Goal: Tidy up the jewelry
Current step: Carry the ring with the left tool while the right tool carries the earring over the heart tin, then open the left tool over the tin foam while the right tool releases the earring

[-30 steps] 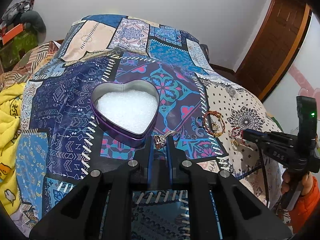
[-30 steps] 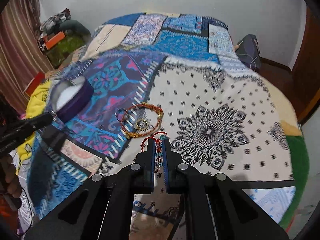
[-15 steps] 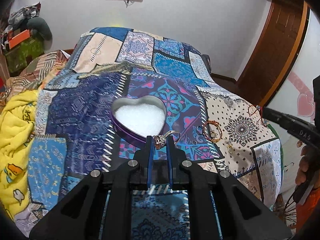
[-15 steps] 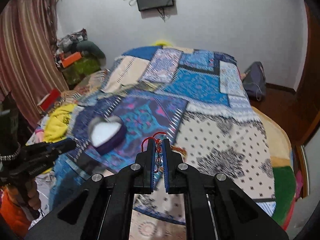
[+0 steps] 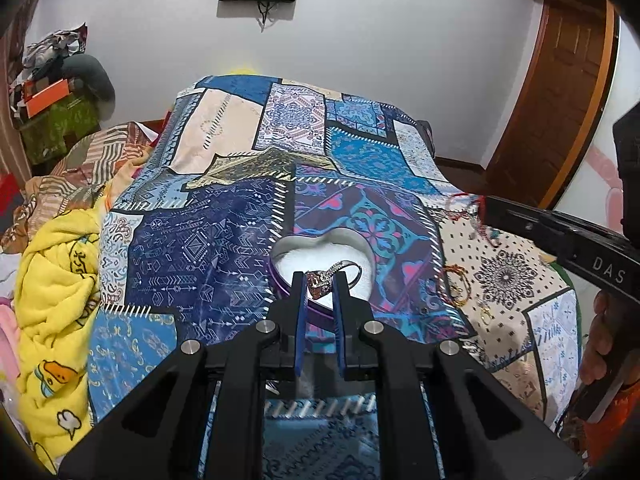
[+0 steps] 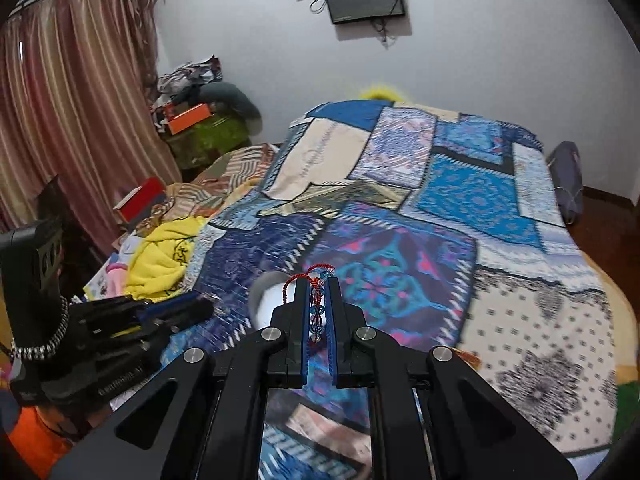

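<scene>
Ring (image 5: 322, 283) pinched in left tool (image 5: 320, 280), above tin (image 5: 280, 252)

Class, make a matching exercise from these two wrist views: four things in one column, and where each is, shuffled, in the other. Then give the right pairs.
Things
1. silver ring
2. red cord bracelet
3. heart-shaped tin
4. yellow blanket

Places
A. standing open on the patchwork bedspread
B. clamped in the left gripper, in front of the tin
C. bunched at the bed's left edge
D. pinched in the right gripper

Pairs: 1-B, 2-D, 3-A, 4-C
</scene>
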`<move>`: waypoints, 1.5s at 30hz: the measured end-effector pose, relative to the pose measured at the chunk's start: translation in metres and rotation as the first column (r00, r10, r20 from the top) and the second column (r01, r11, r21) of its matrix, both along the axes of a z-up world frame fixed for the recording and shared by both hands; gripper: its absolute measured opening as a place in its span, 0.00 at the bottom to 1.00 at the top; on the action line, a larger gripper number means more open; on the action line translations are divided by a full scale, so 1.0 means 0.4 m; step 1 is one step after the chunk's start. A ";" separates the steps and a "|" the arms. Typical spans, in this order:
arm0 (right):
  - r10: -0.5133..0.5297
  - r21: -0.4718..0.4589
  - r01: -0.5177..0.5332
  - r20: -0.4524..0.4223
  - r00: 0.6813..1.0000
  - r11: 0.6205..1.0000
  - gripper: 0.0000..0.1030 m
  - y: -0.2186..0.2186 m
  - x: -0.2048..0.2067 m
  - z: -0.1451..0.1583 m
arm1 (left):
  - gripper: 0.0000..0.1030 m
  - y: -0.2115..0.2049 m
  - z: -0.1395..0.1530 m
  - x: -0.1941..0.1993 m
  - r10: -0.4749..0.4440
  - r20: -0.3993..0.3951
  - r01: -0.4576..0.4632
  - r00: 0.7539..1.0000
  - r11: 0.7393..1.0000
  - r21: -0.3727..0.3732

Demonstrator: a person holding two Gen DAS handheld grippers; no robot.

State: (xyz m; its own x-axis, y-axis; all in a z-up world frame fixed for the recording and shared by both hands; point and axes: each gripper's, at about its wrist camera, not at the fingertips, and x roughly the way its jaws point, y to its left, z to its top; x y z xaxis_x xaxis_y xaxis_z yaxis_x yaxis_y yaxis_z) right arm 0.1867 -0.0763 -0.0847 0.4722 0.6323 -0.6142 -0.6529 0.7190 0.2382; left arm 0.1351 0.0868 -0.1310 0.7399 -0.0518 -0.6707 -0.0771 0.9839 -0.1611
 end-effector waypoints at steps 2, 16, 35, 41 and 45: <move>0.011 -0.002 -0.011 -0.009 1.000 1.000 0.06 0.021 0.008 -0.008 | 0.11 0.009 -0.009 0.015 -0.004 -0.007 0.004 1.000 1.000 -0.010; 0.035 -0.052 -0.042 -0.127 0.991 0.998 0.06 0.101 0.077 -0.123 | 0.11 0.006 -0.106 0.129 -0.078 -0.097 0.077 0.992 0.997 -0.015; 0.054 -0.148 -0.074 -0.136 0.989 0.986 0.07 0.113 0.084 -0.150 | 0.11 0.020 -0.088 0.135 -0.067 -0.086 0.069 0.994 0.998 0.011; 0.053 -0.146 -0.069 -0.107 0.993 0.987 0.17 0.099 0.059 -0.112 | 0.11 0.026 -0.060 0.110 -0.044 -0.081 0.046 0.996 0.998 0.032; 0.040 -0.130 -0.049 -0.072 0.997 0.990 0.17 0.071 0.037 -0.069 | 0.12 0.025 -0.034 0.087 -0.031 -0.070 0.034 0.997 0.999 0.042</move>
State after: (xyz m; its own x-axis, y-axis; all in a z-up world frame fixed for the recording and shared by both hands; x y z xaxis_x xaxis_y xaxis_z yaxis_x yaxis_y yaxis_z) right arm 0.2014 -0.0480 -0.1122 0.3987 0.5635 -0.7235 -0.6700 0.7177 0.1897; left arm 0.1700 0.0969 -0.1445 0.6900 -0.0455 -0.7224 -0.0541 0.9920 -0.1142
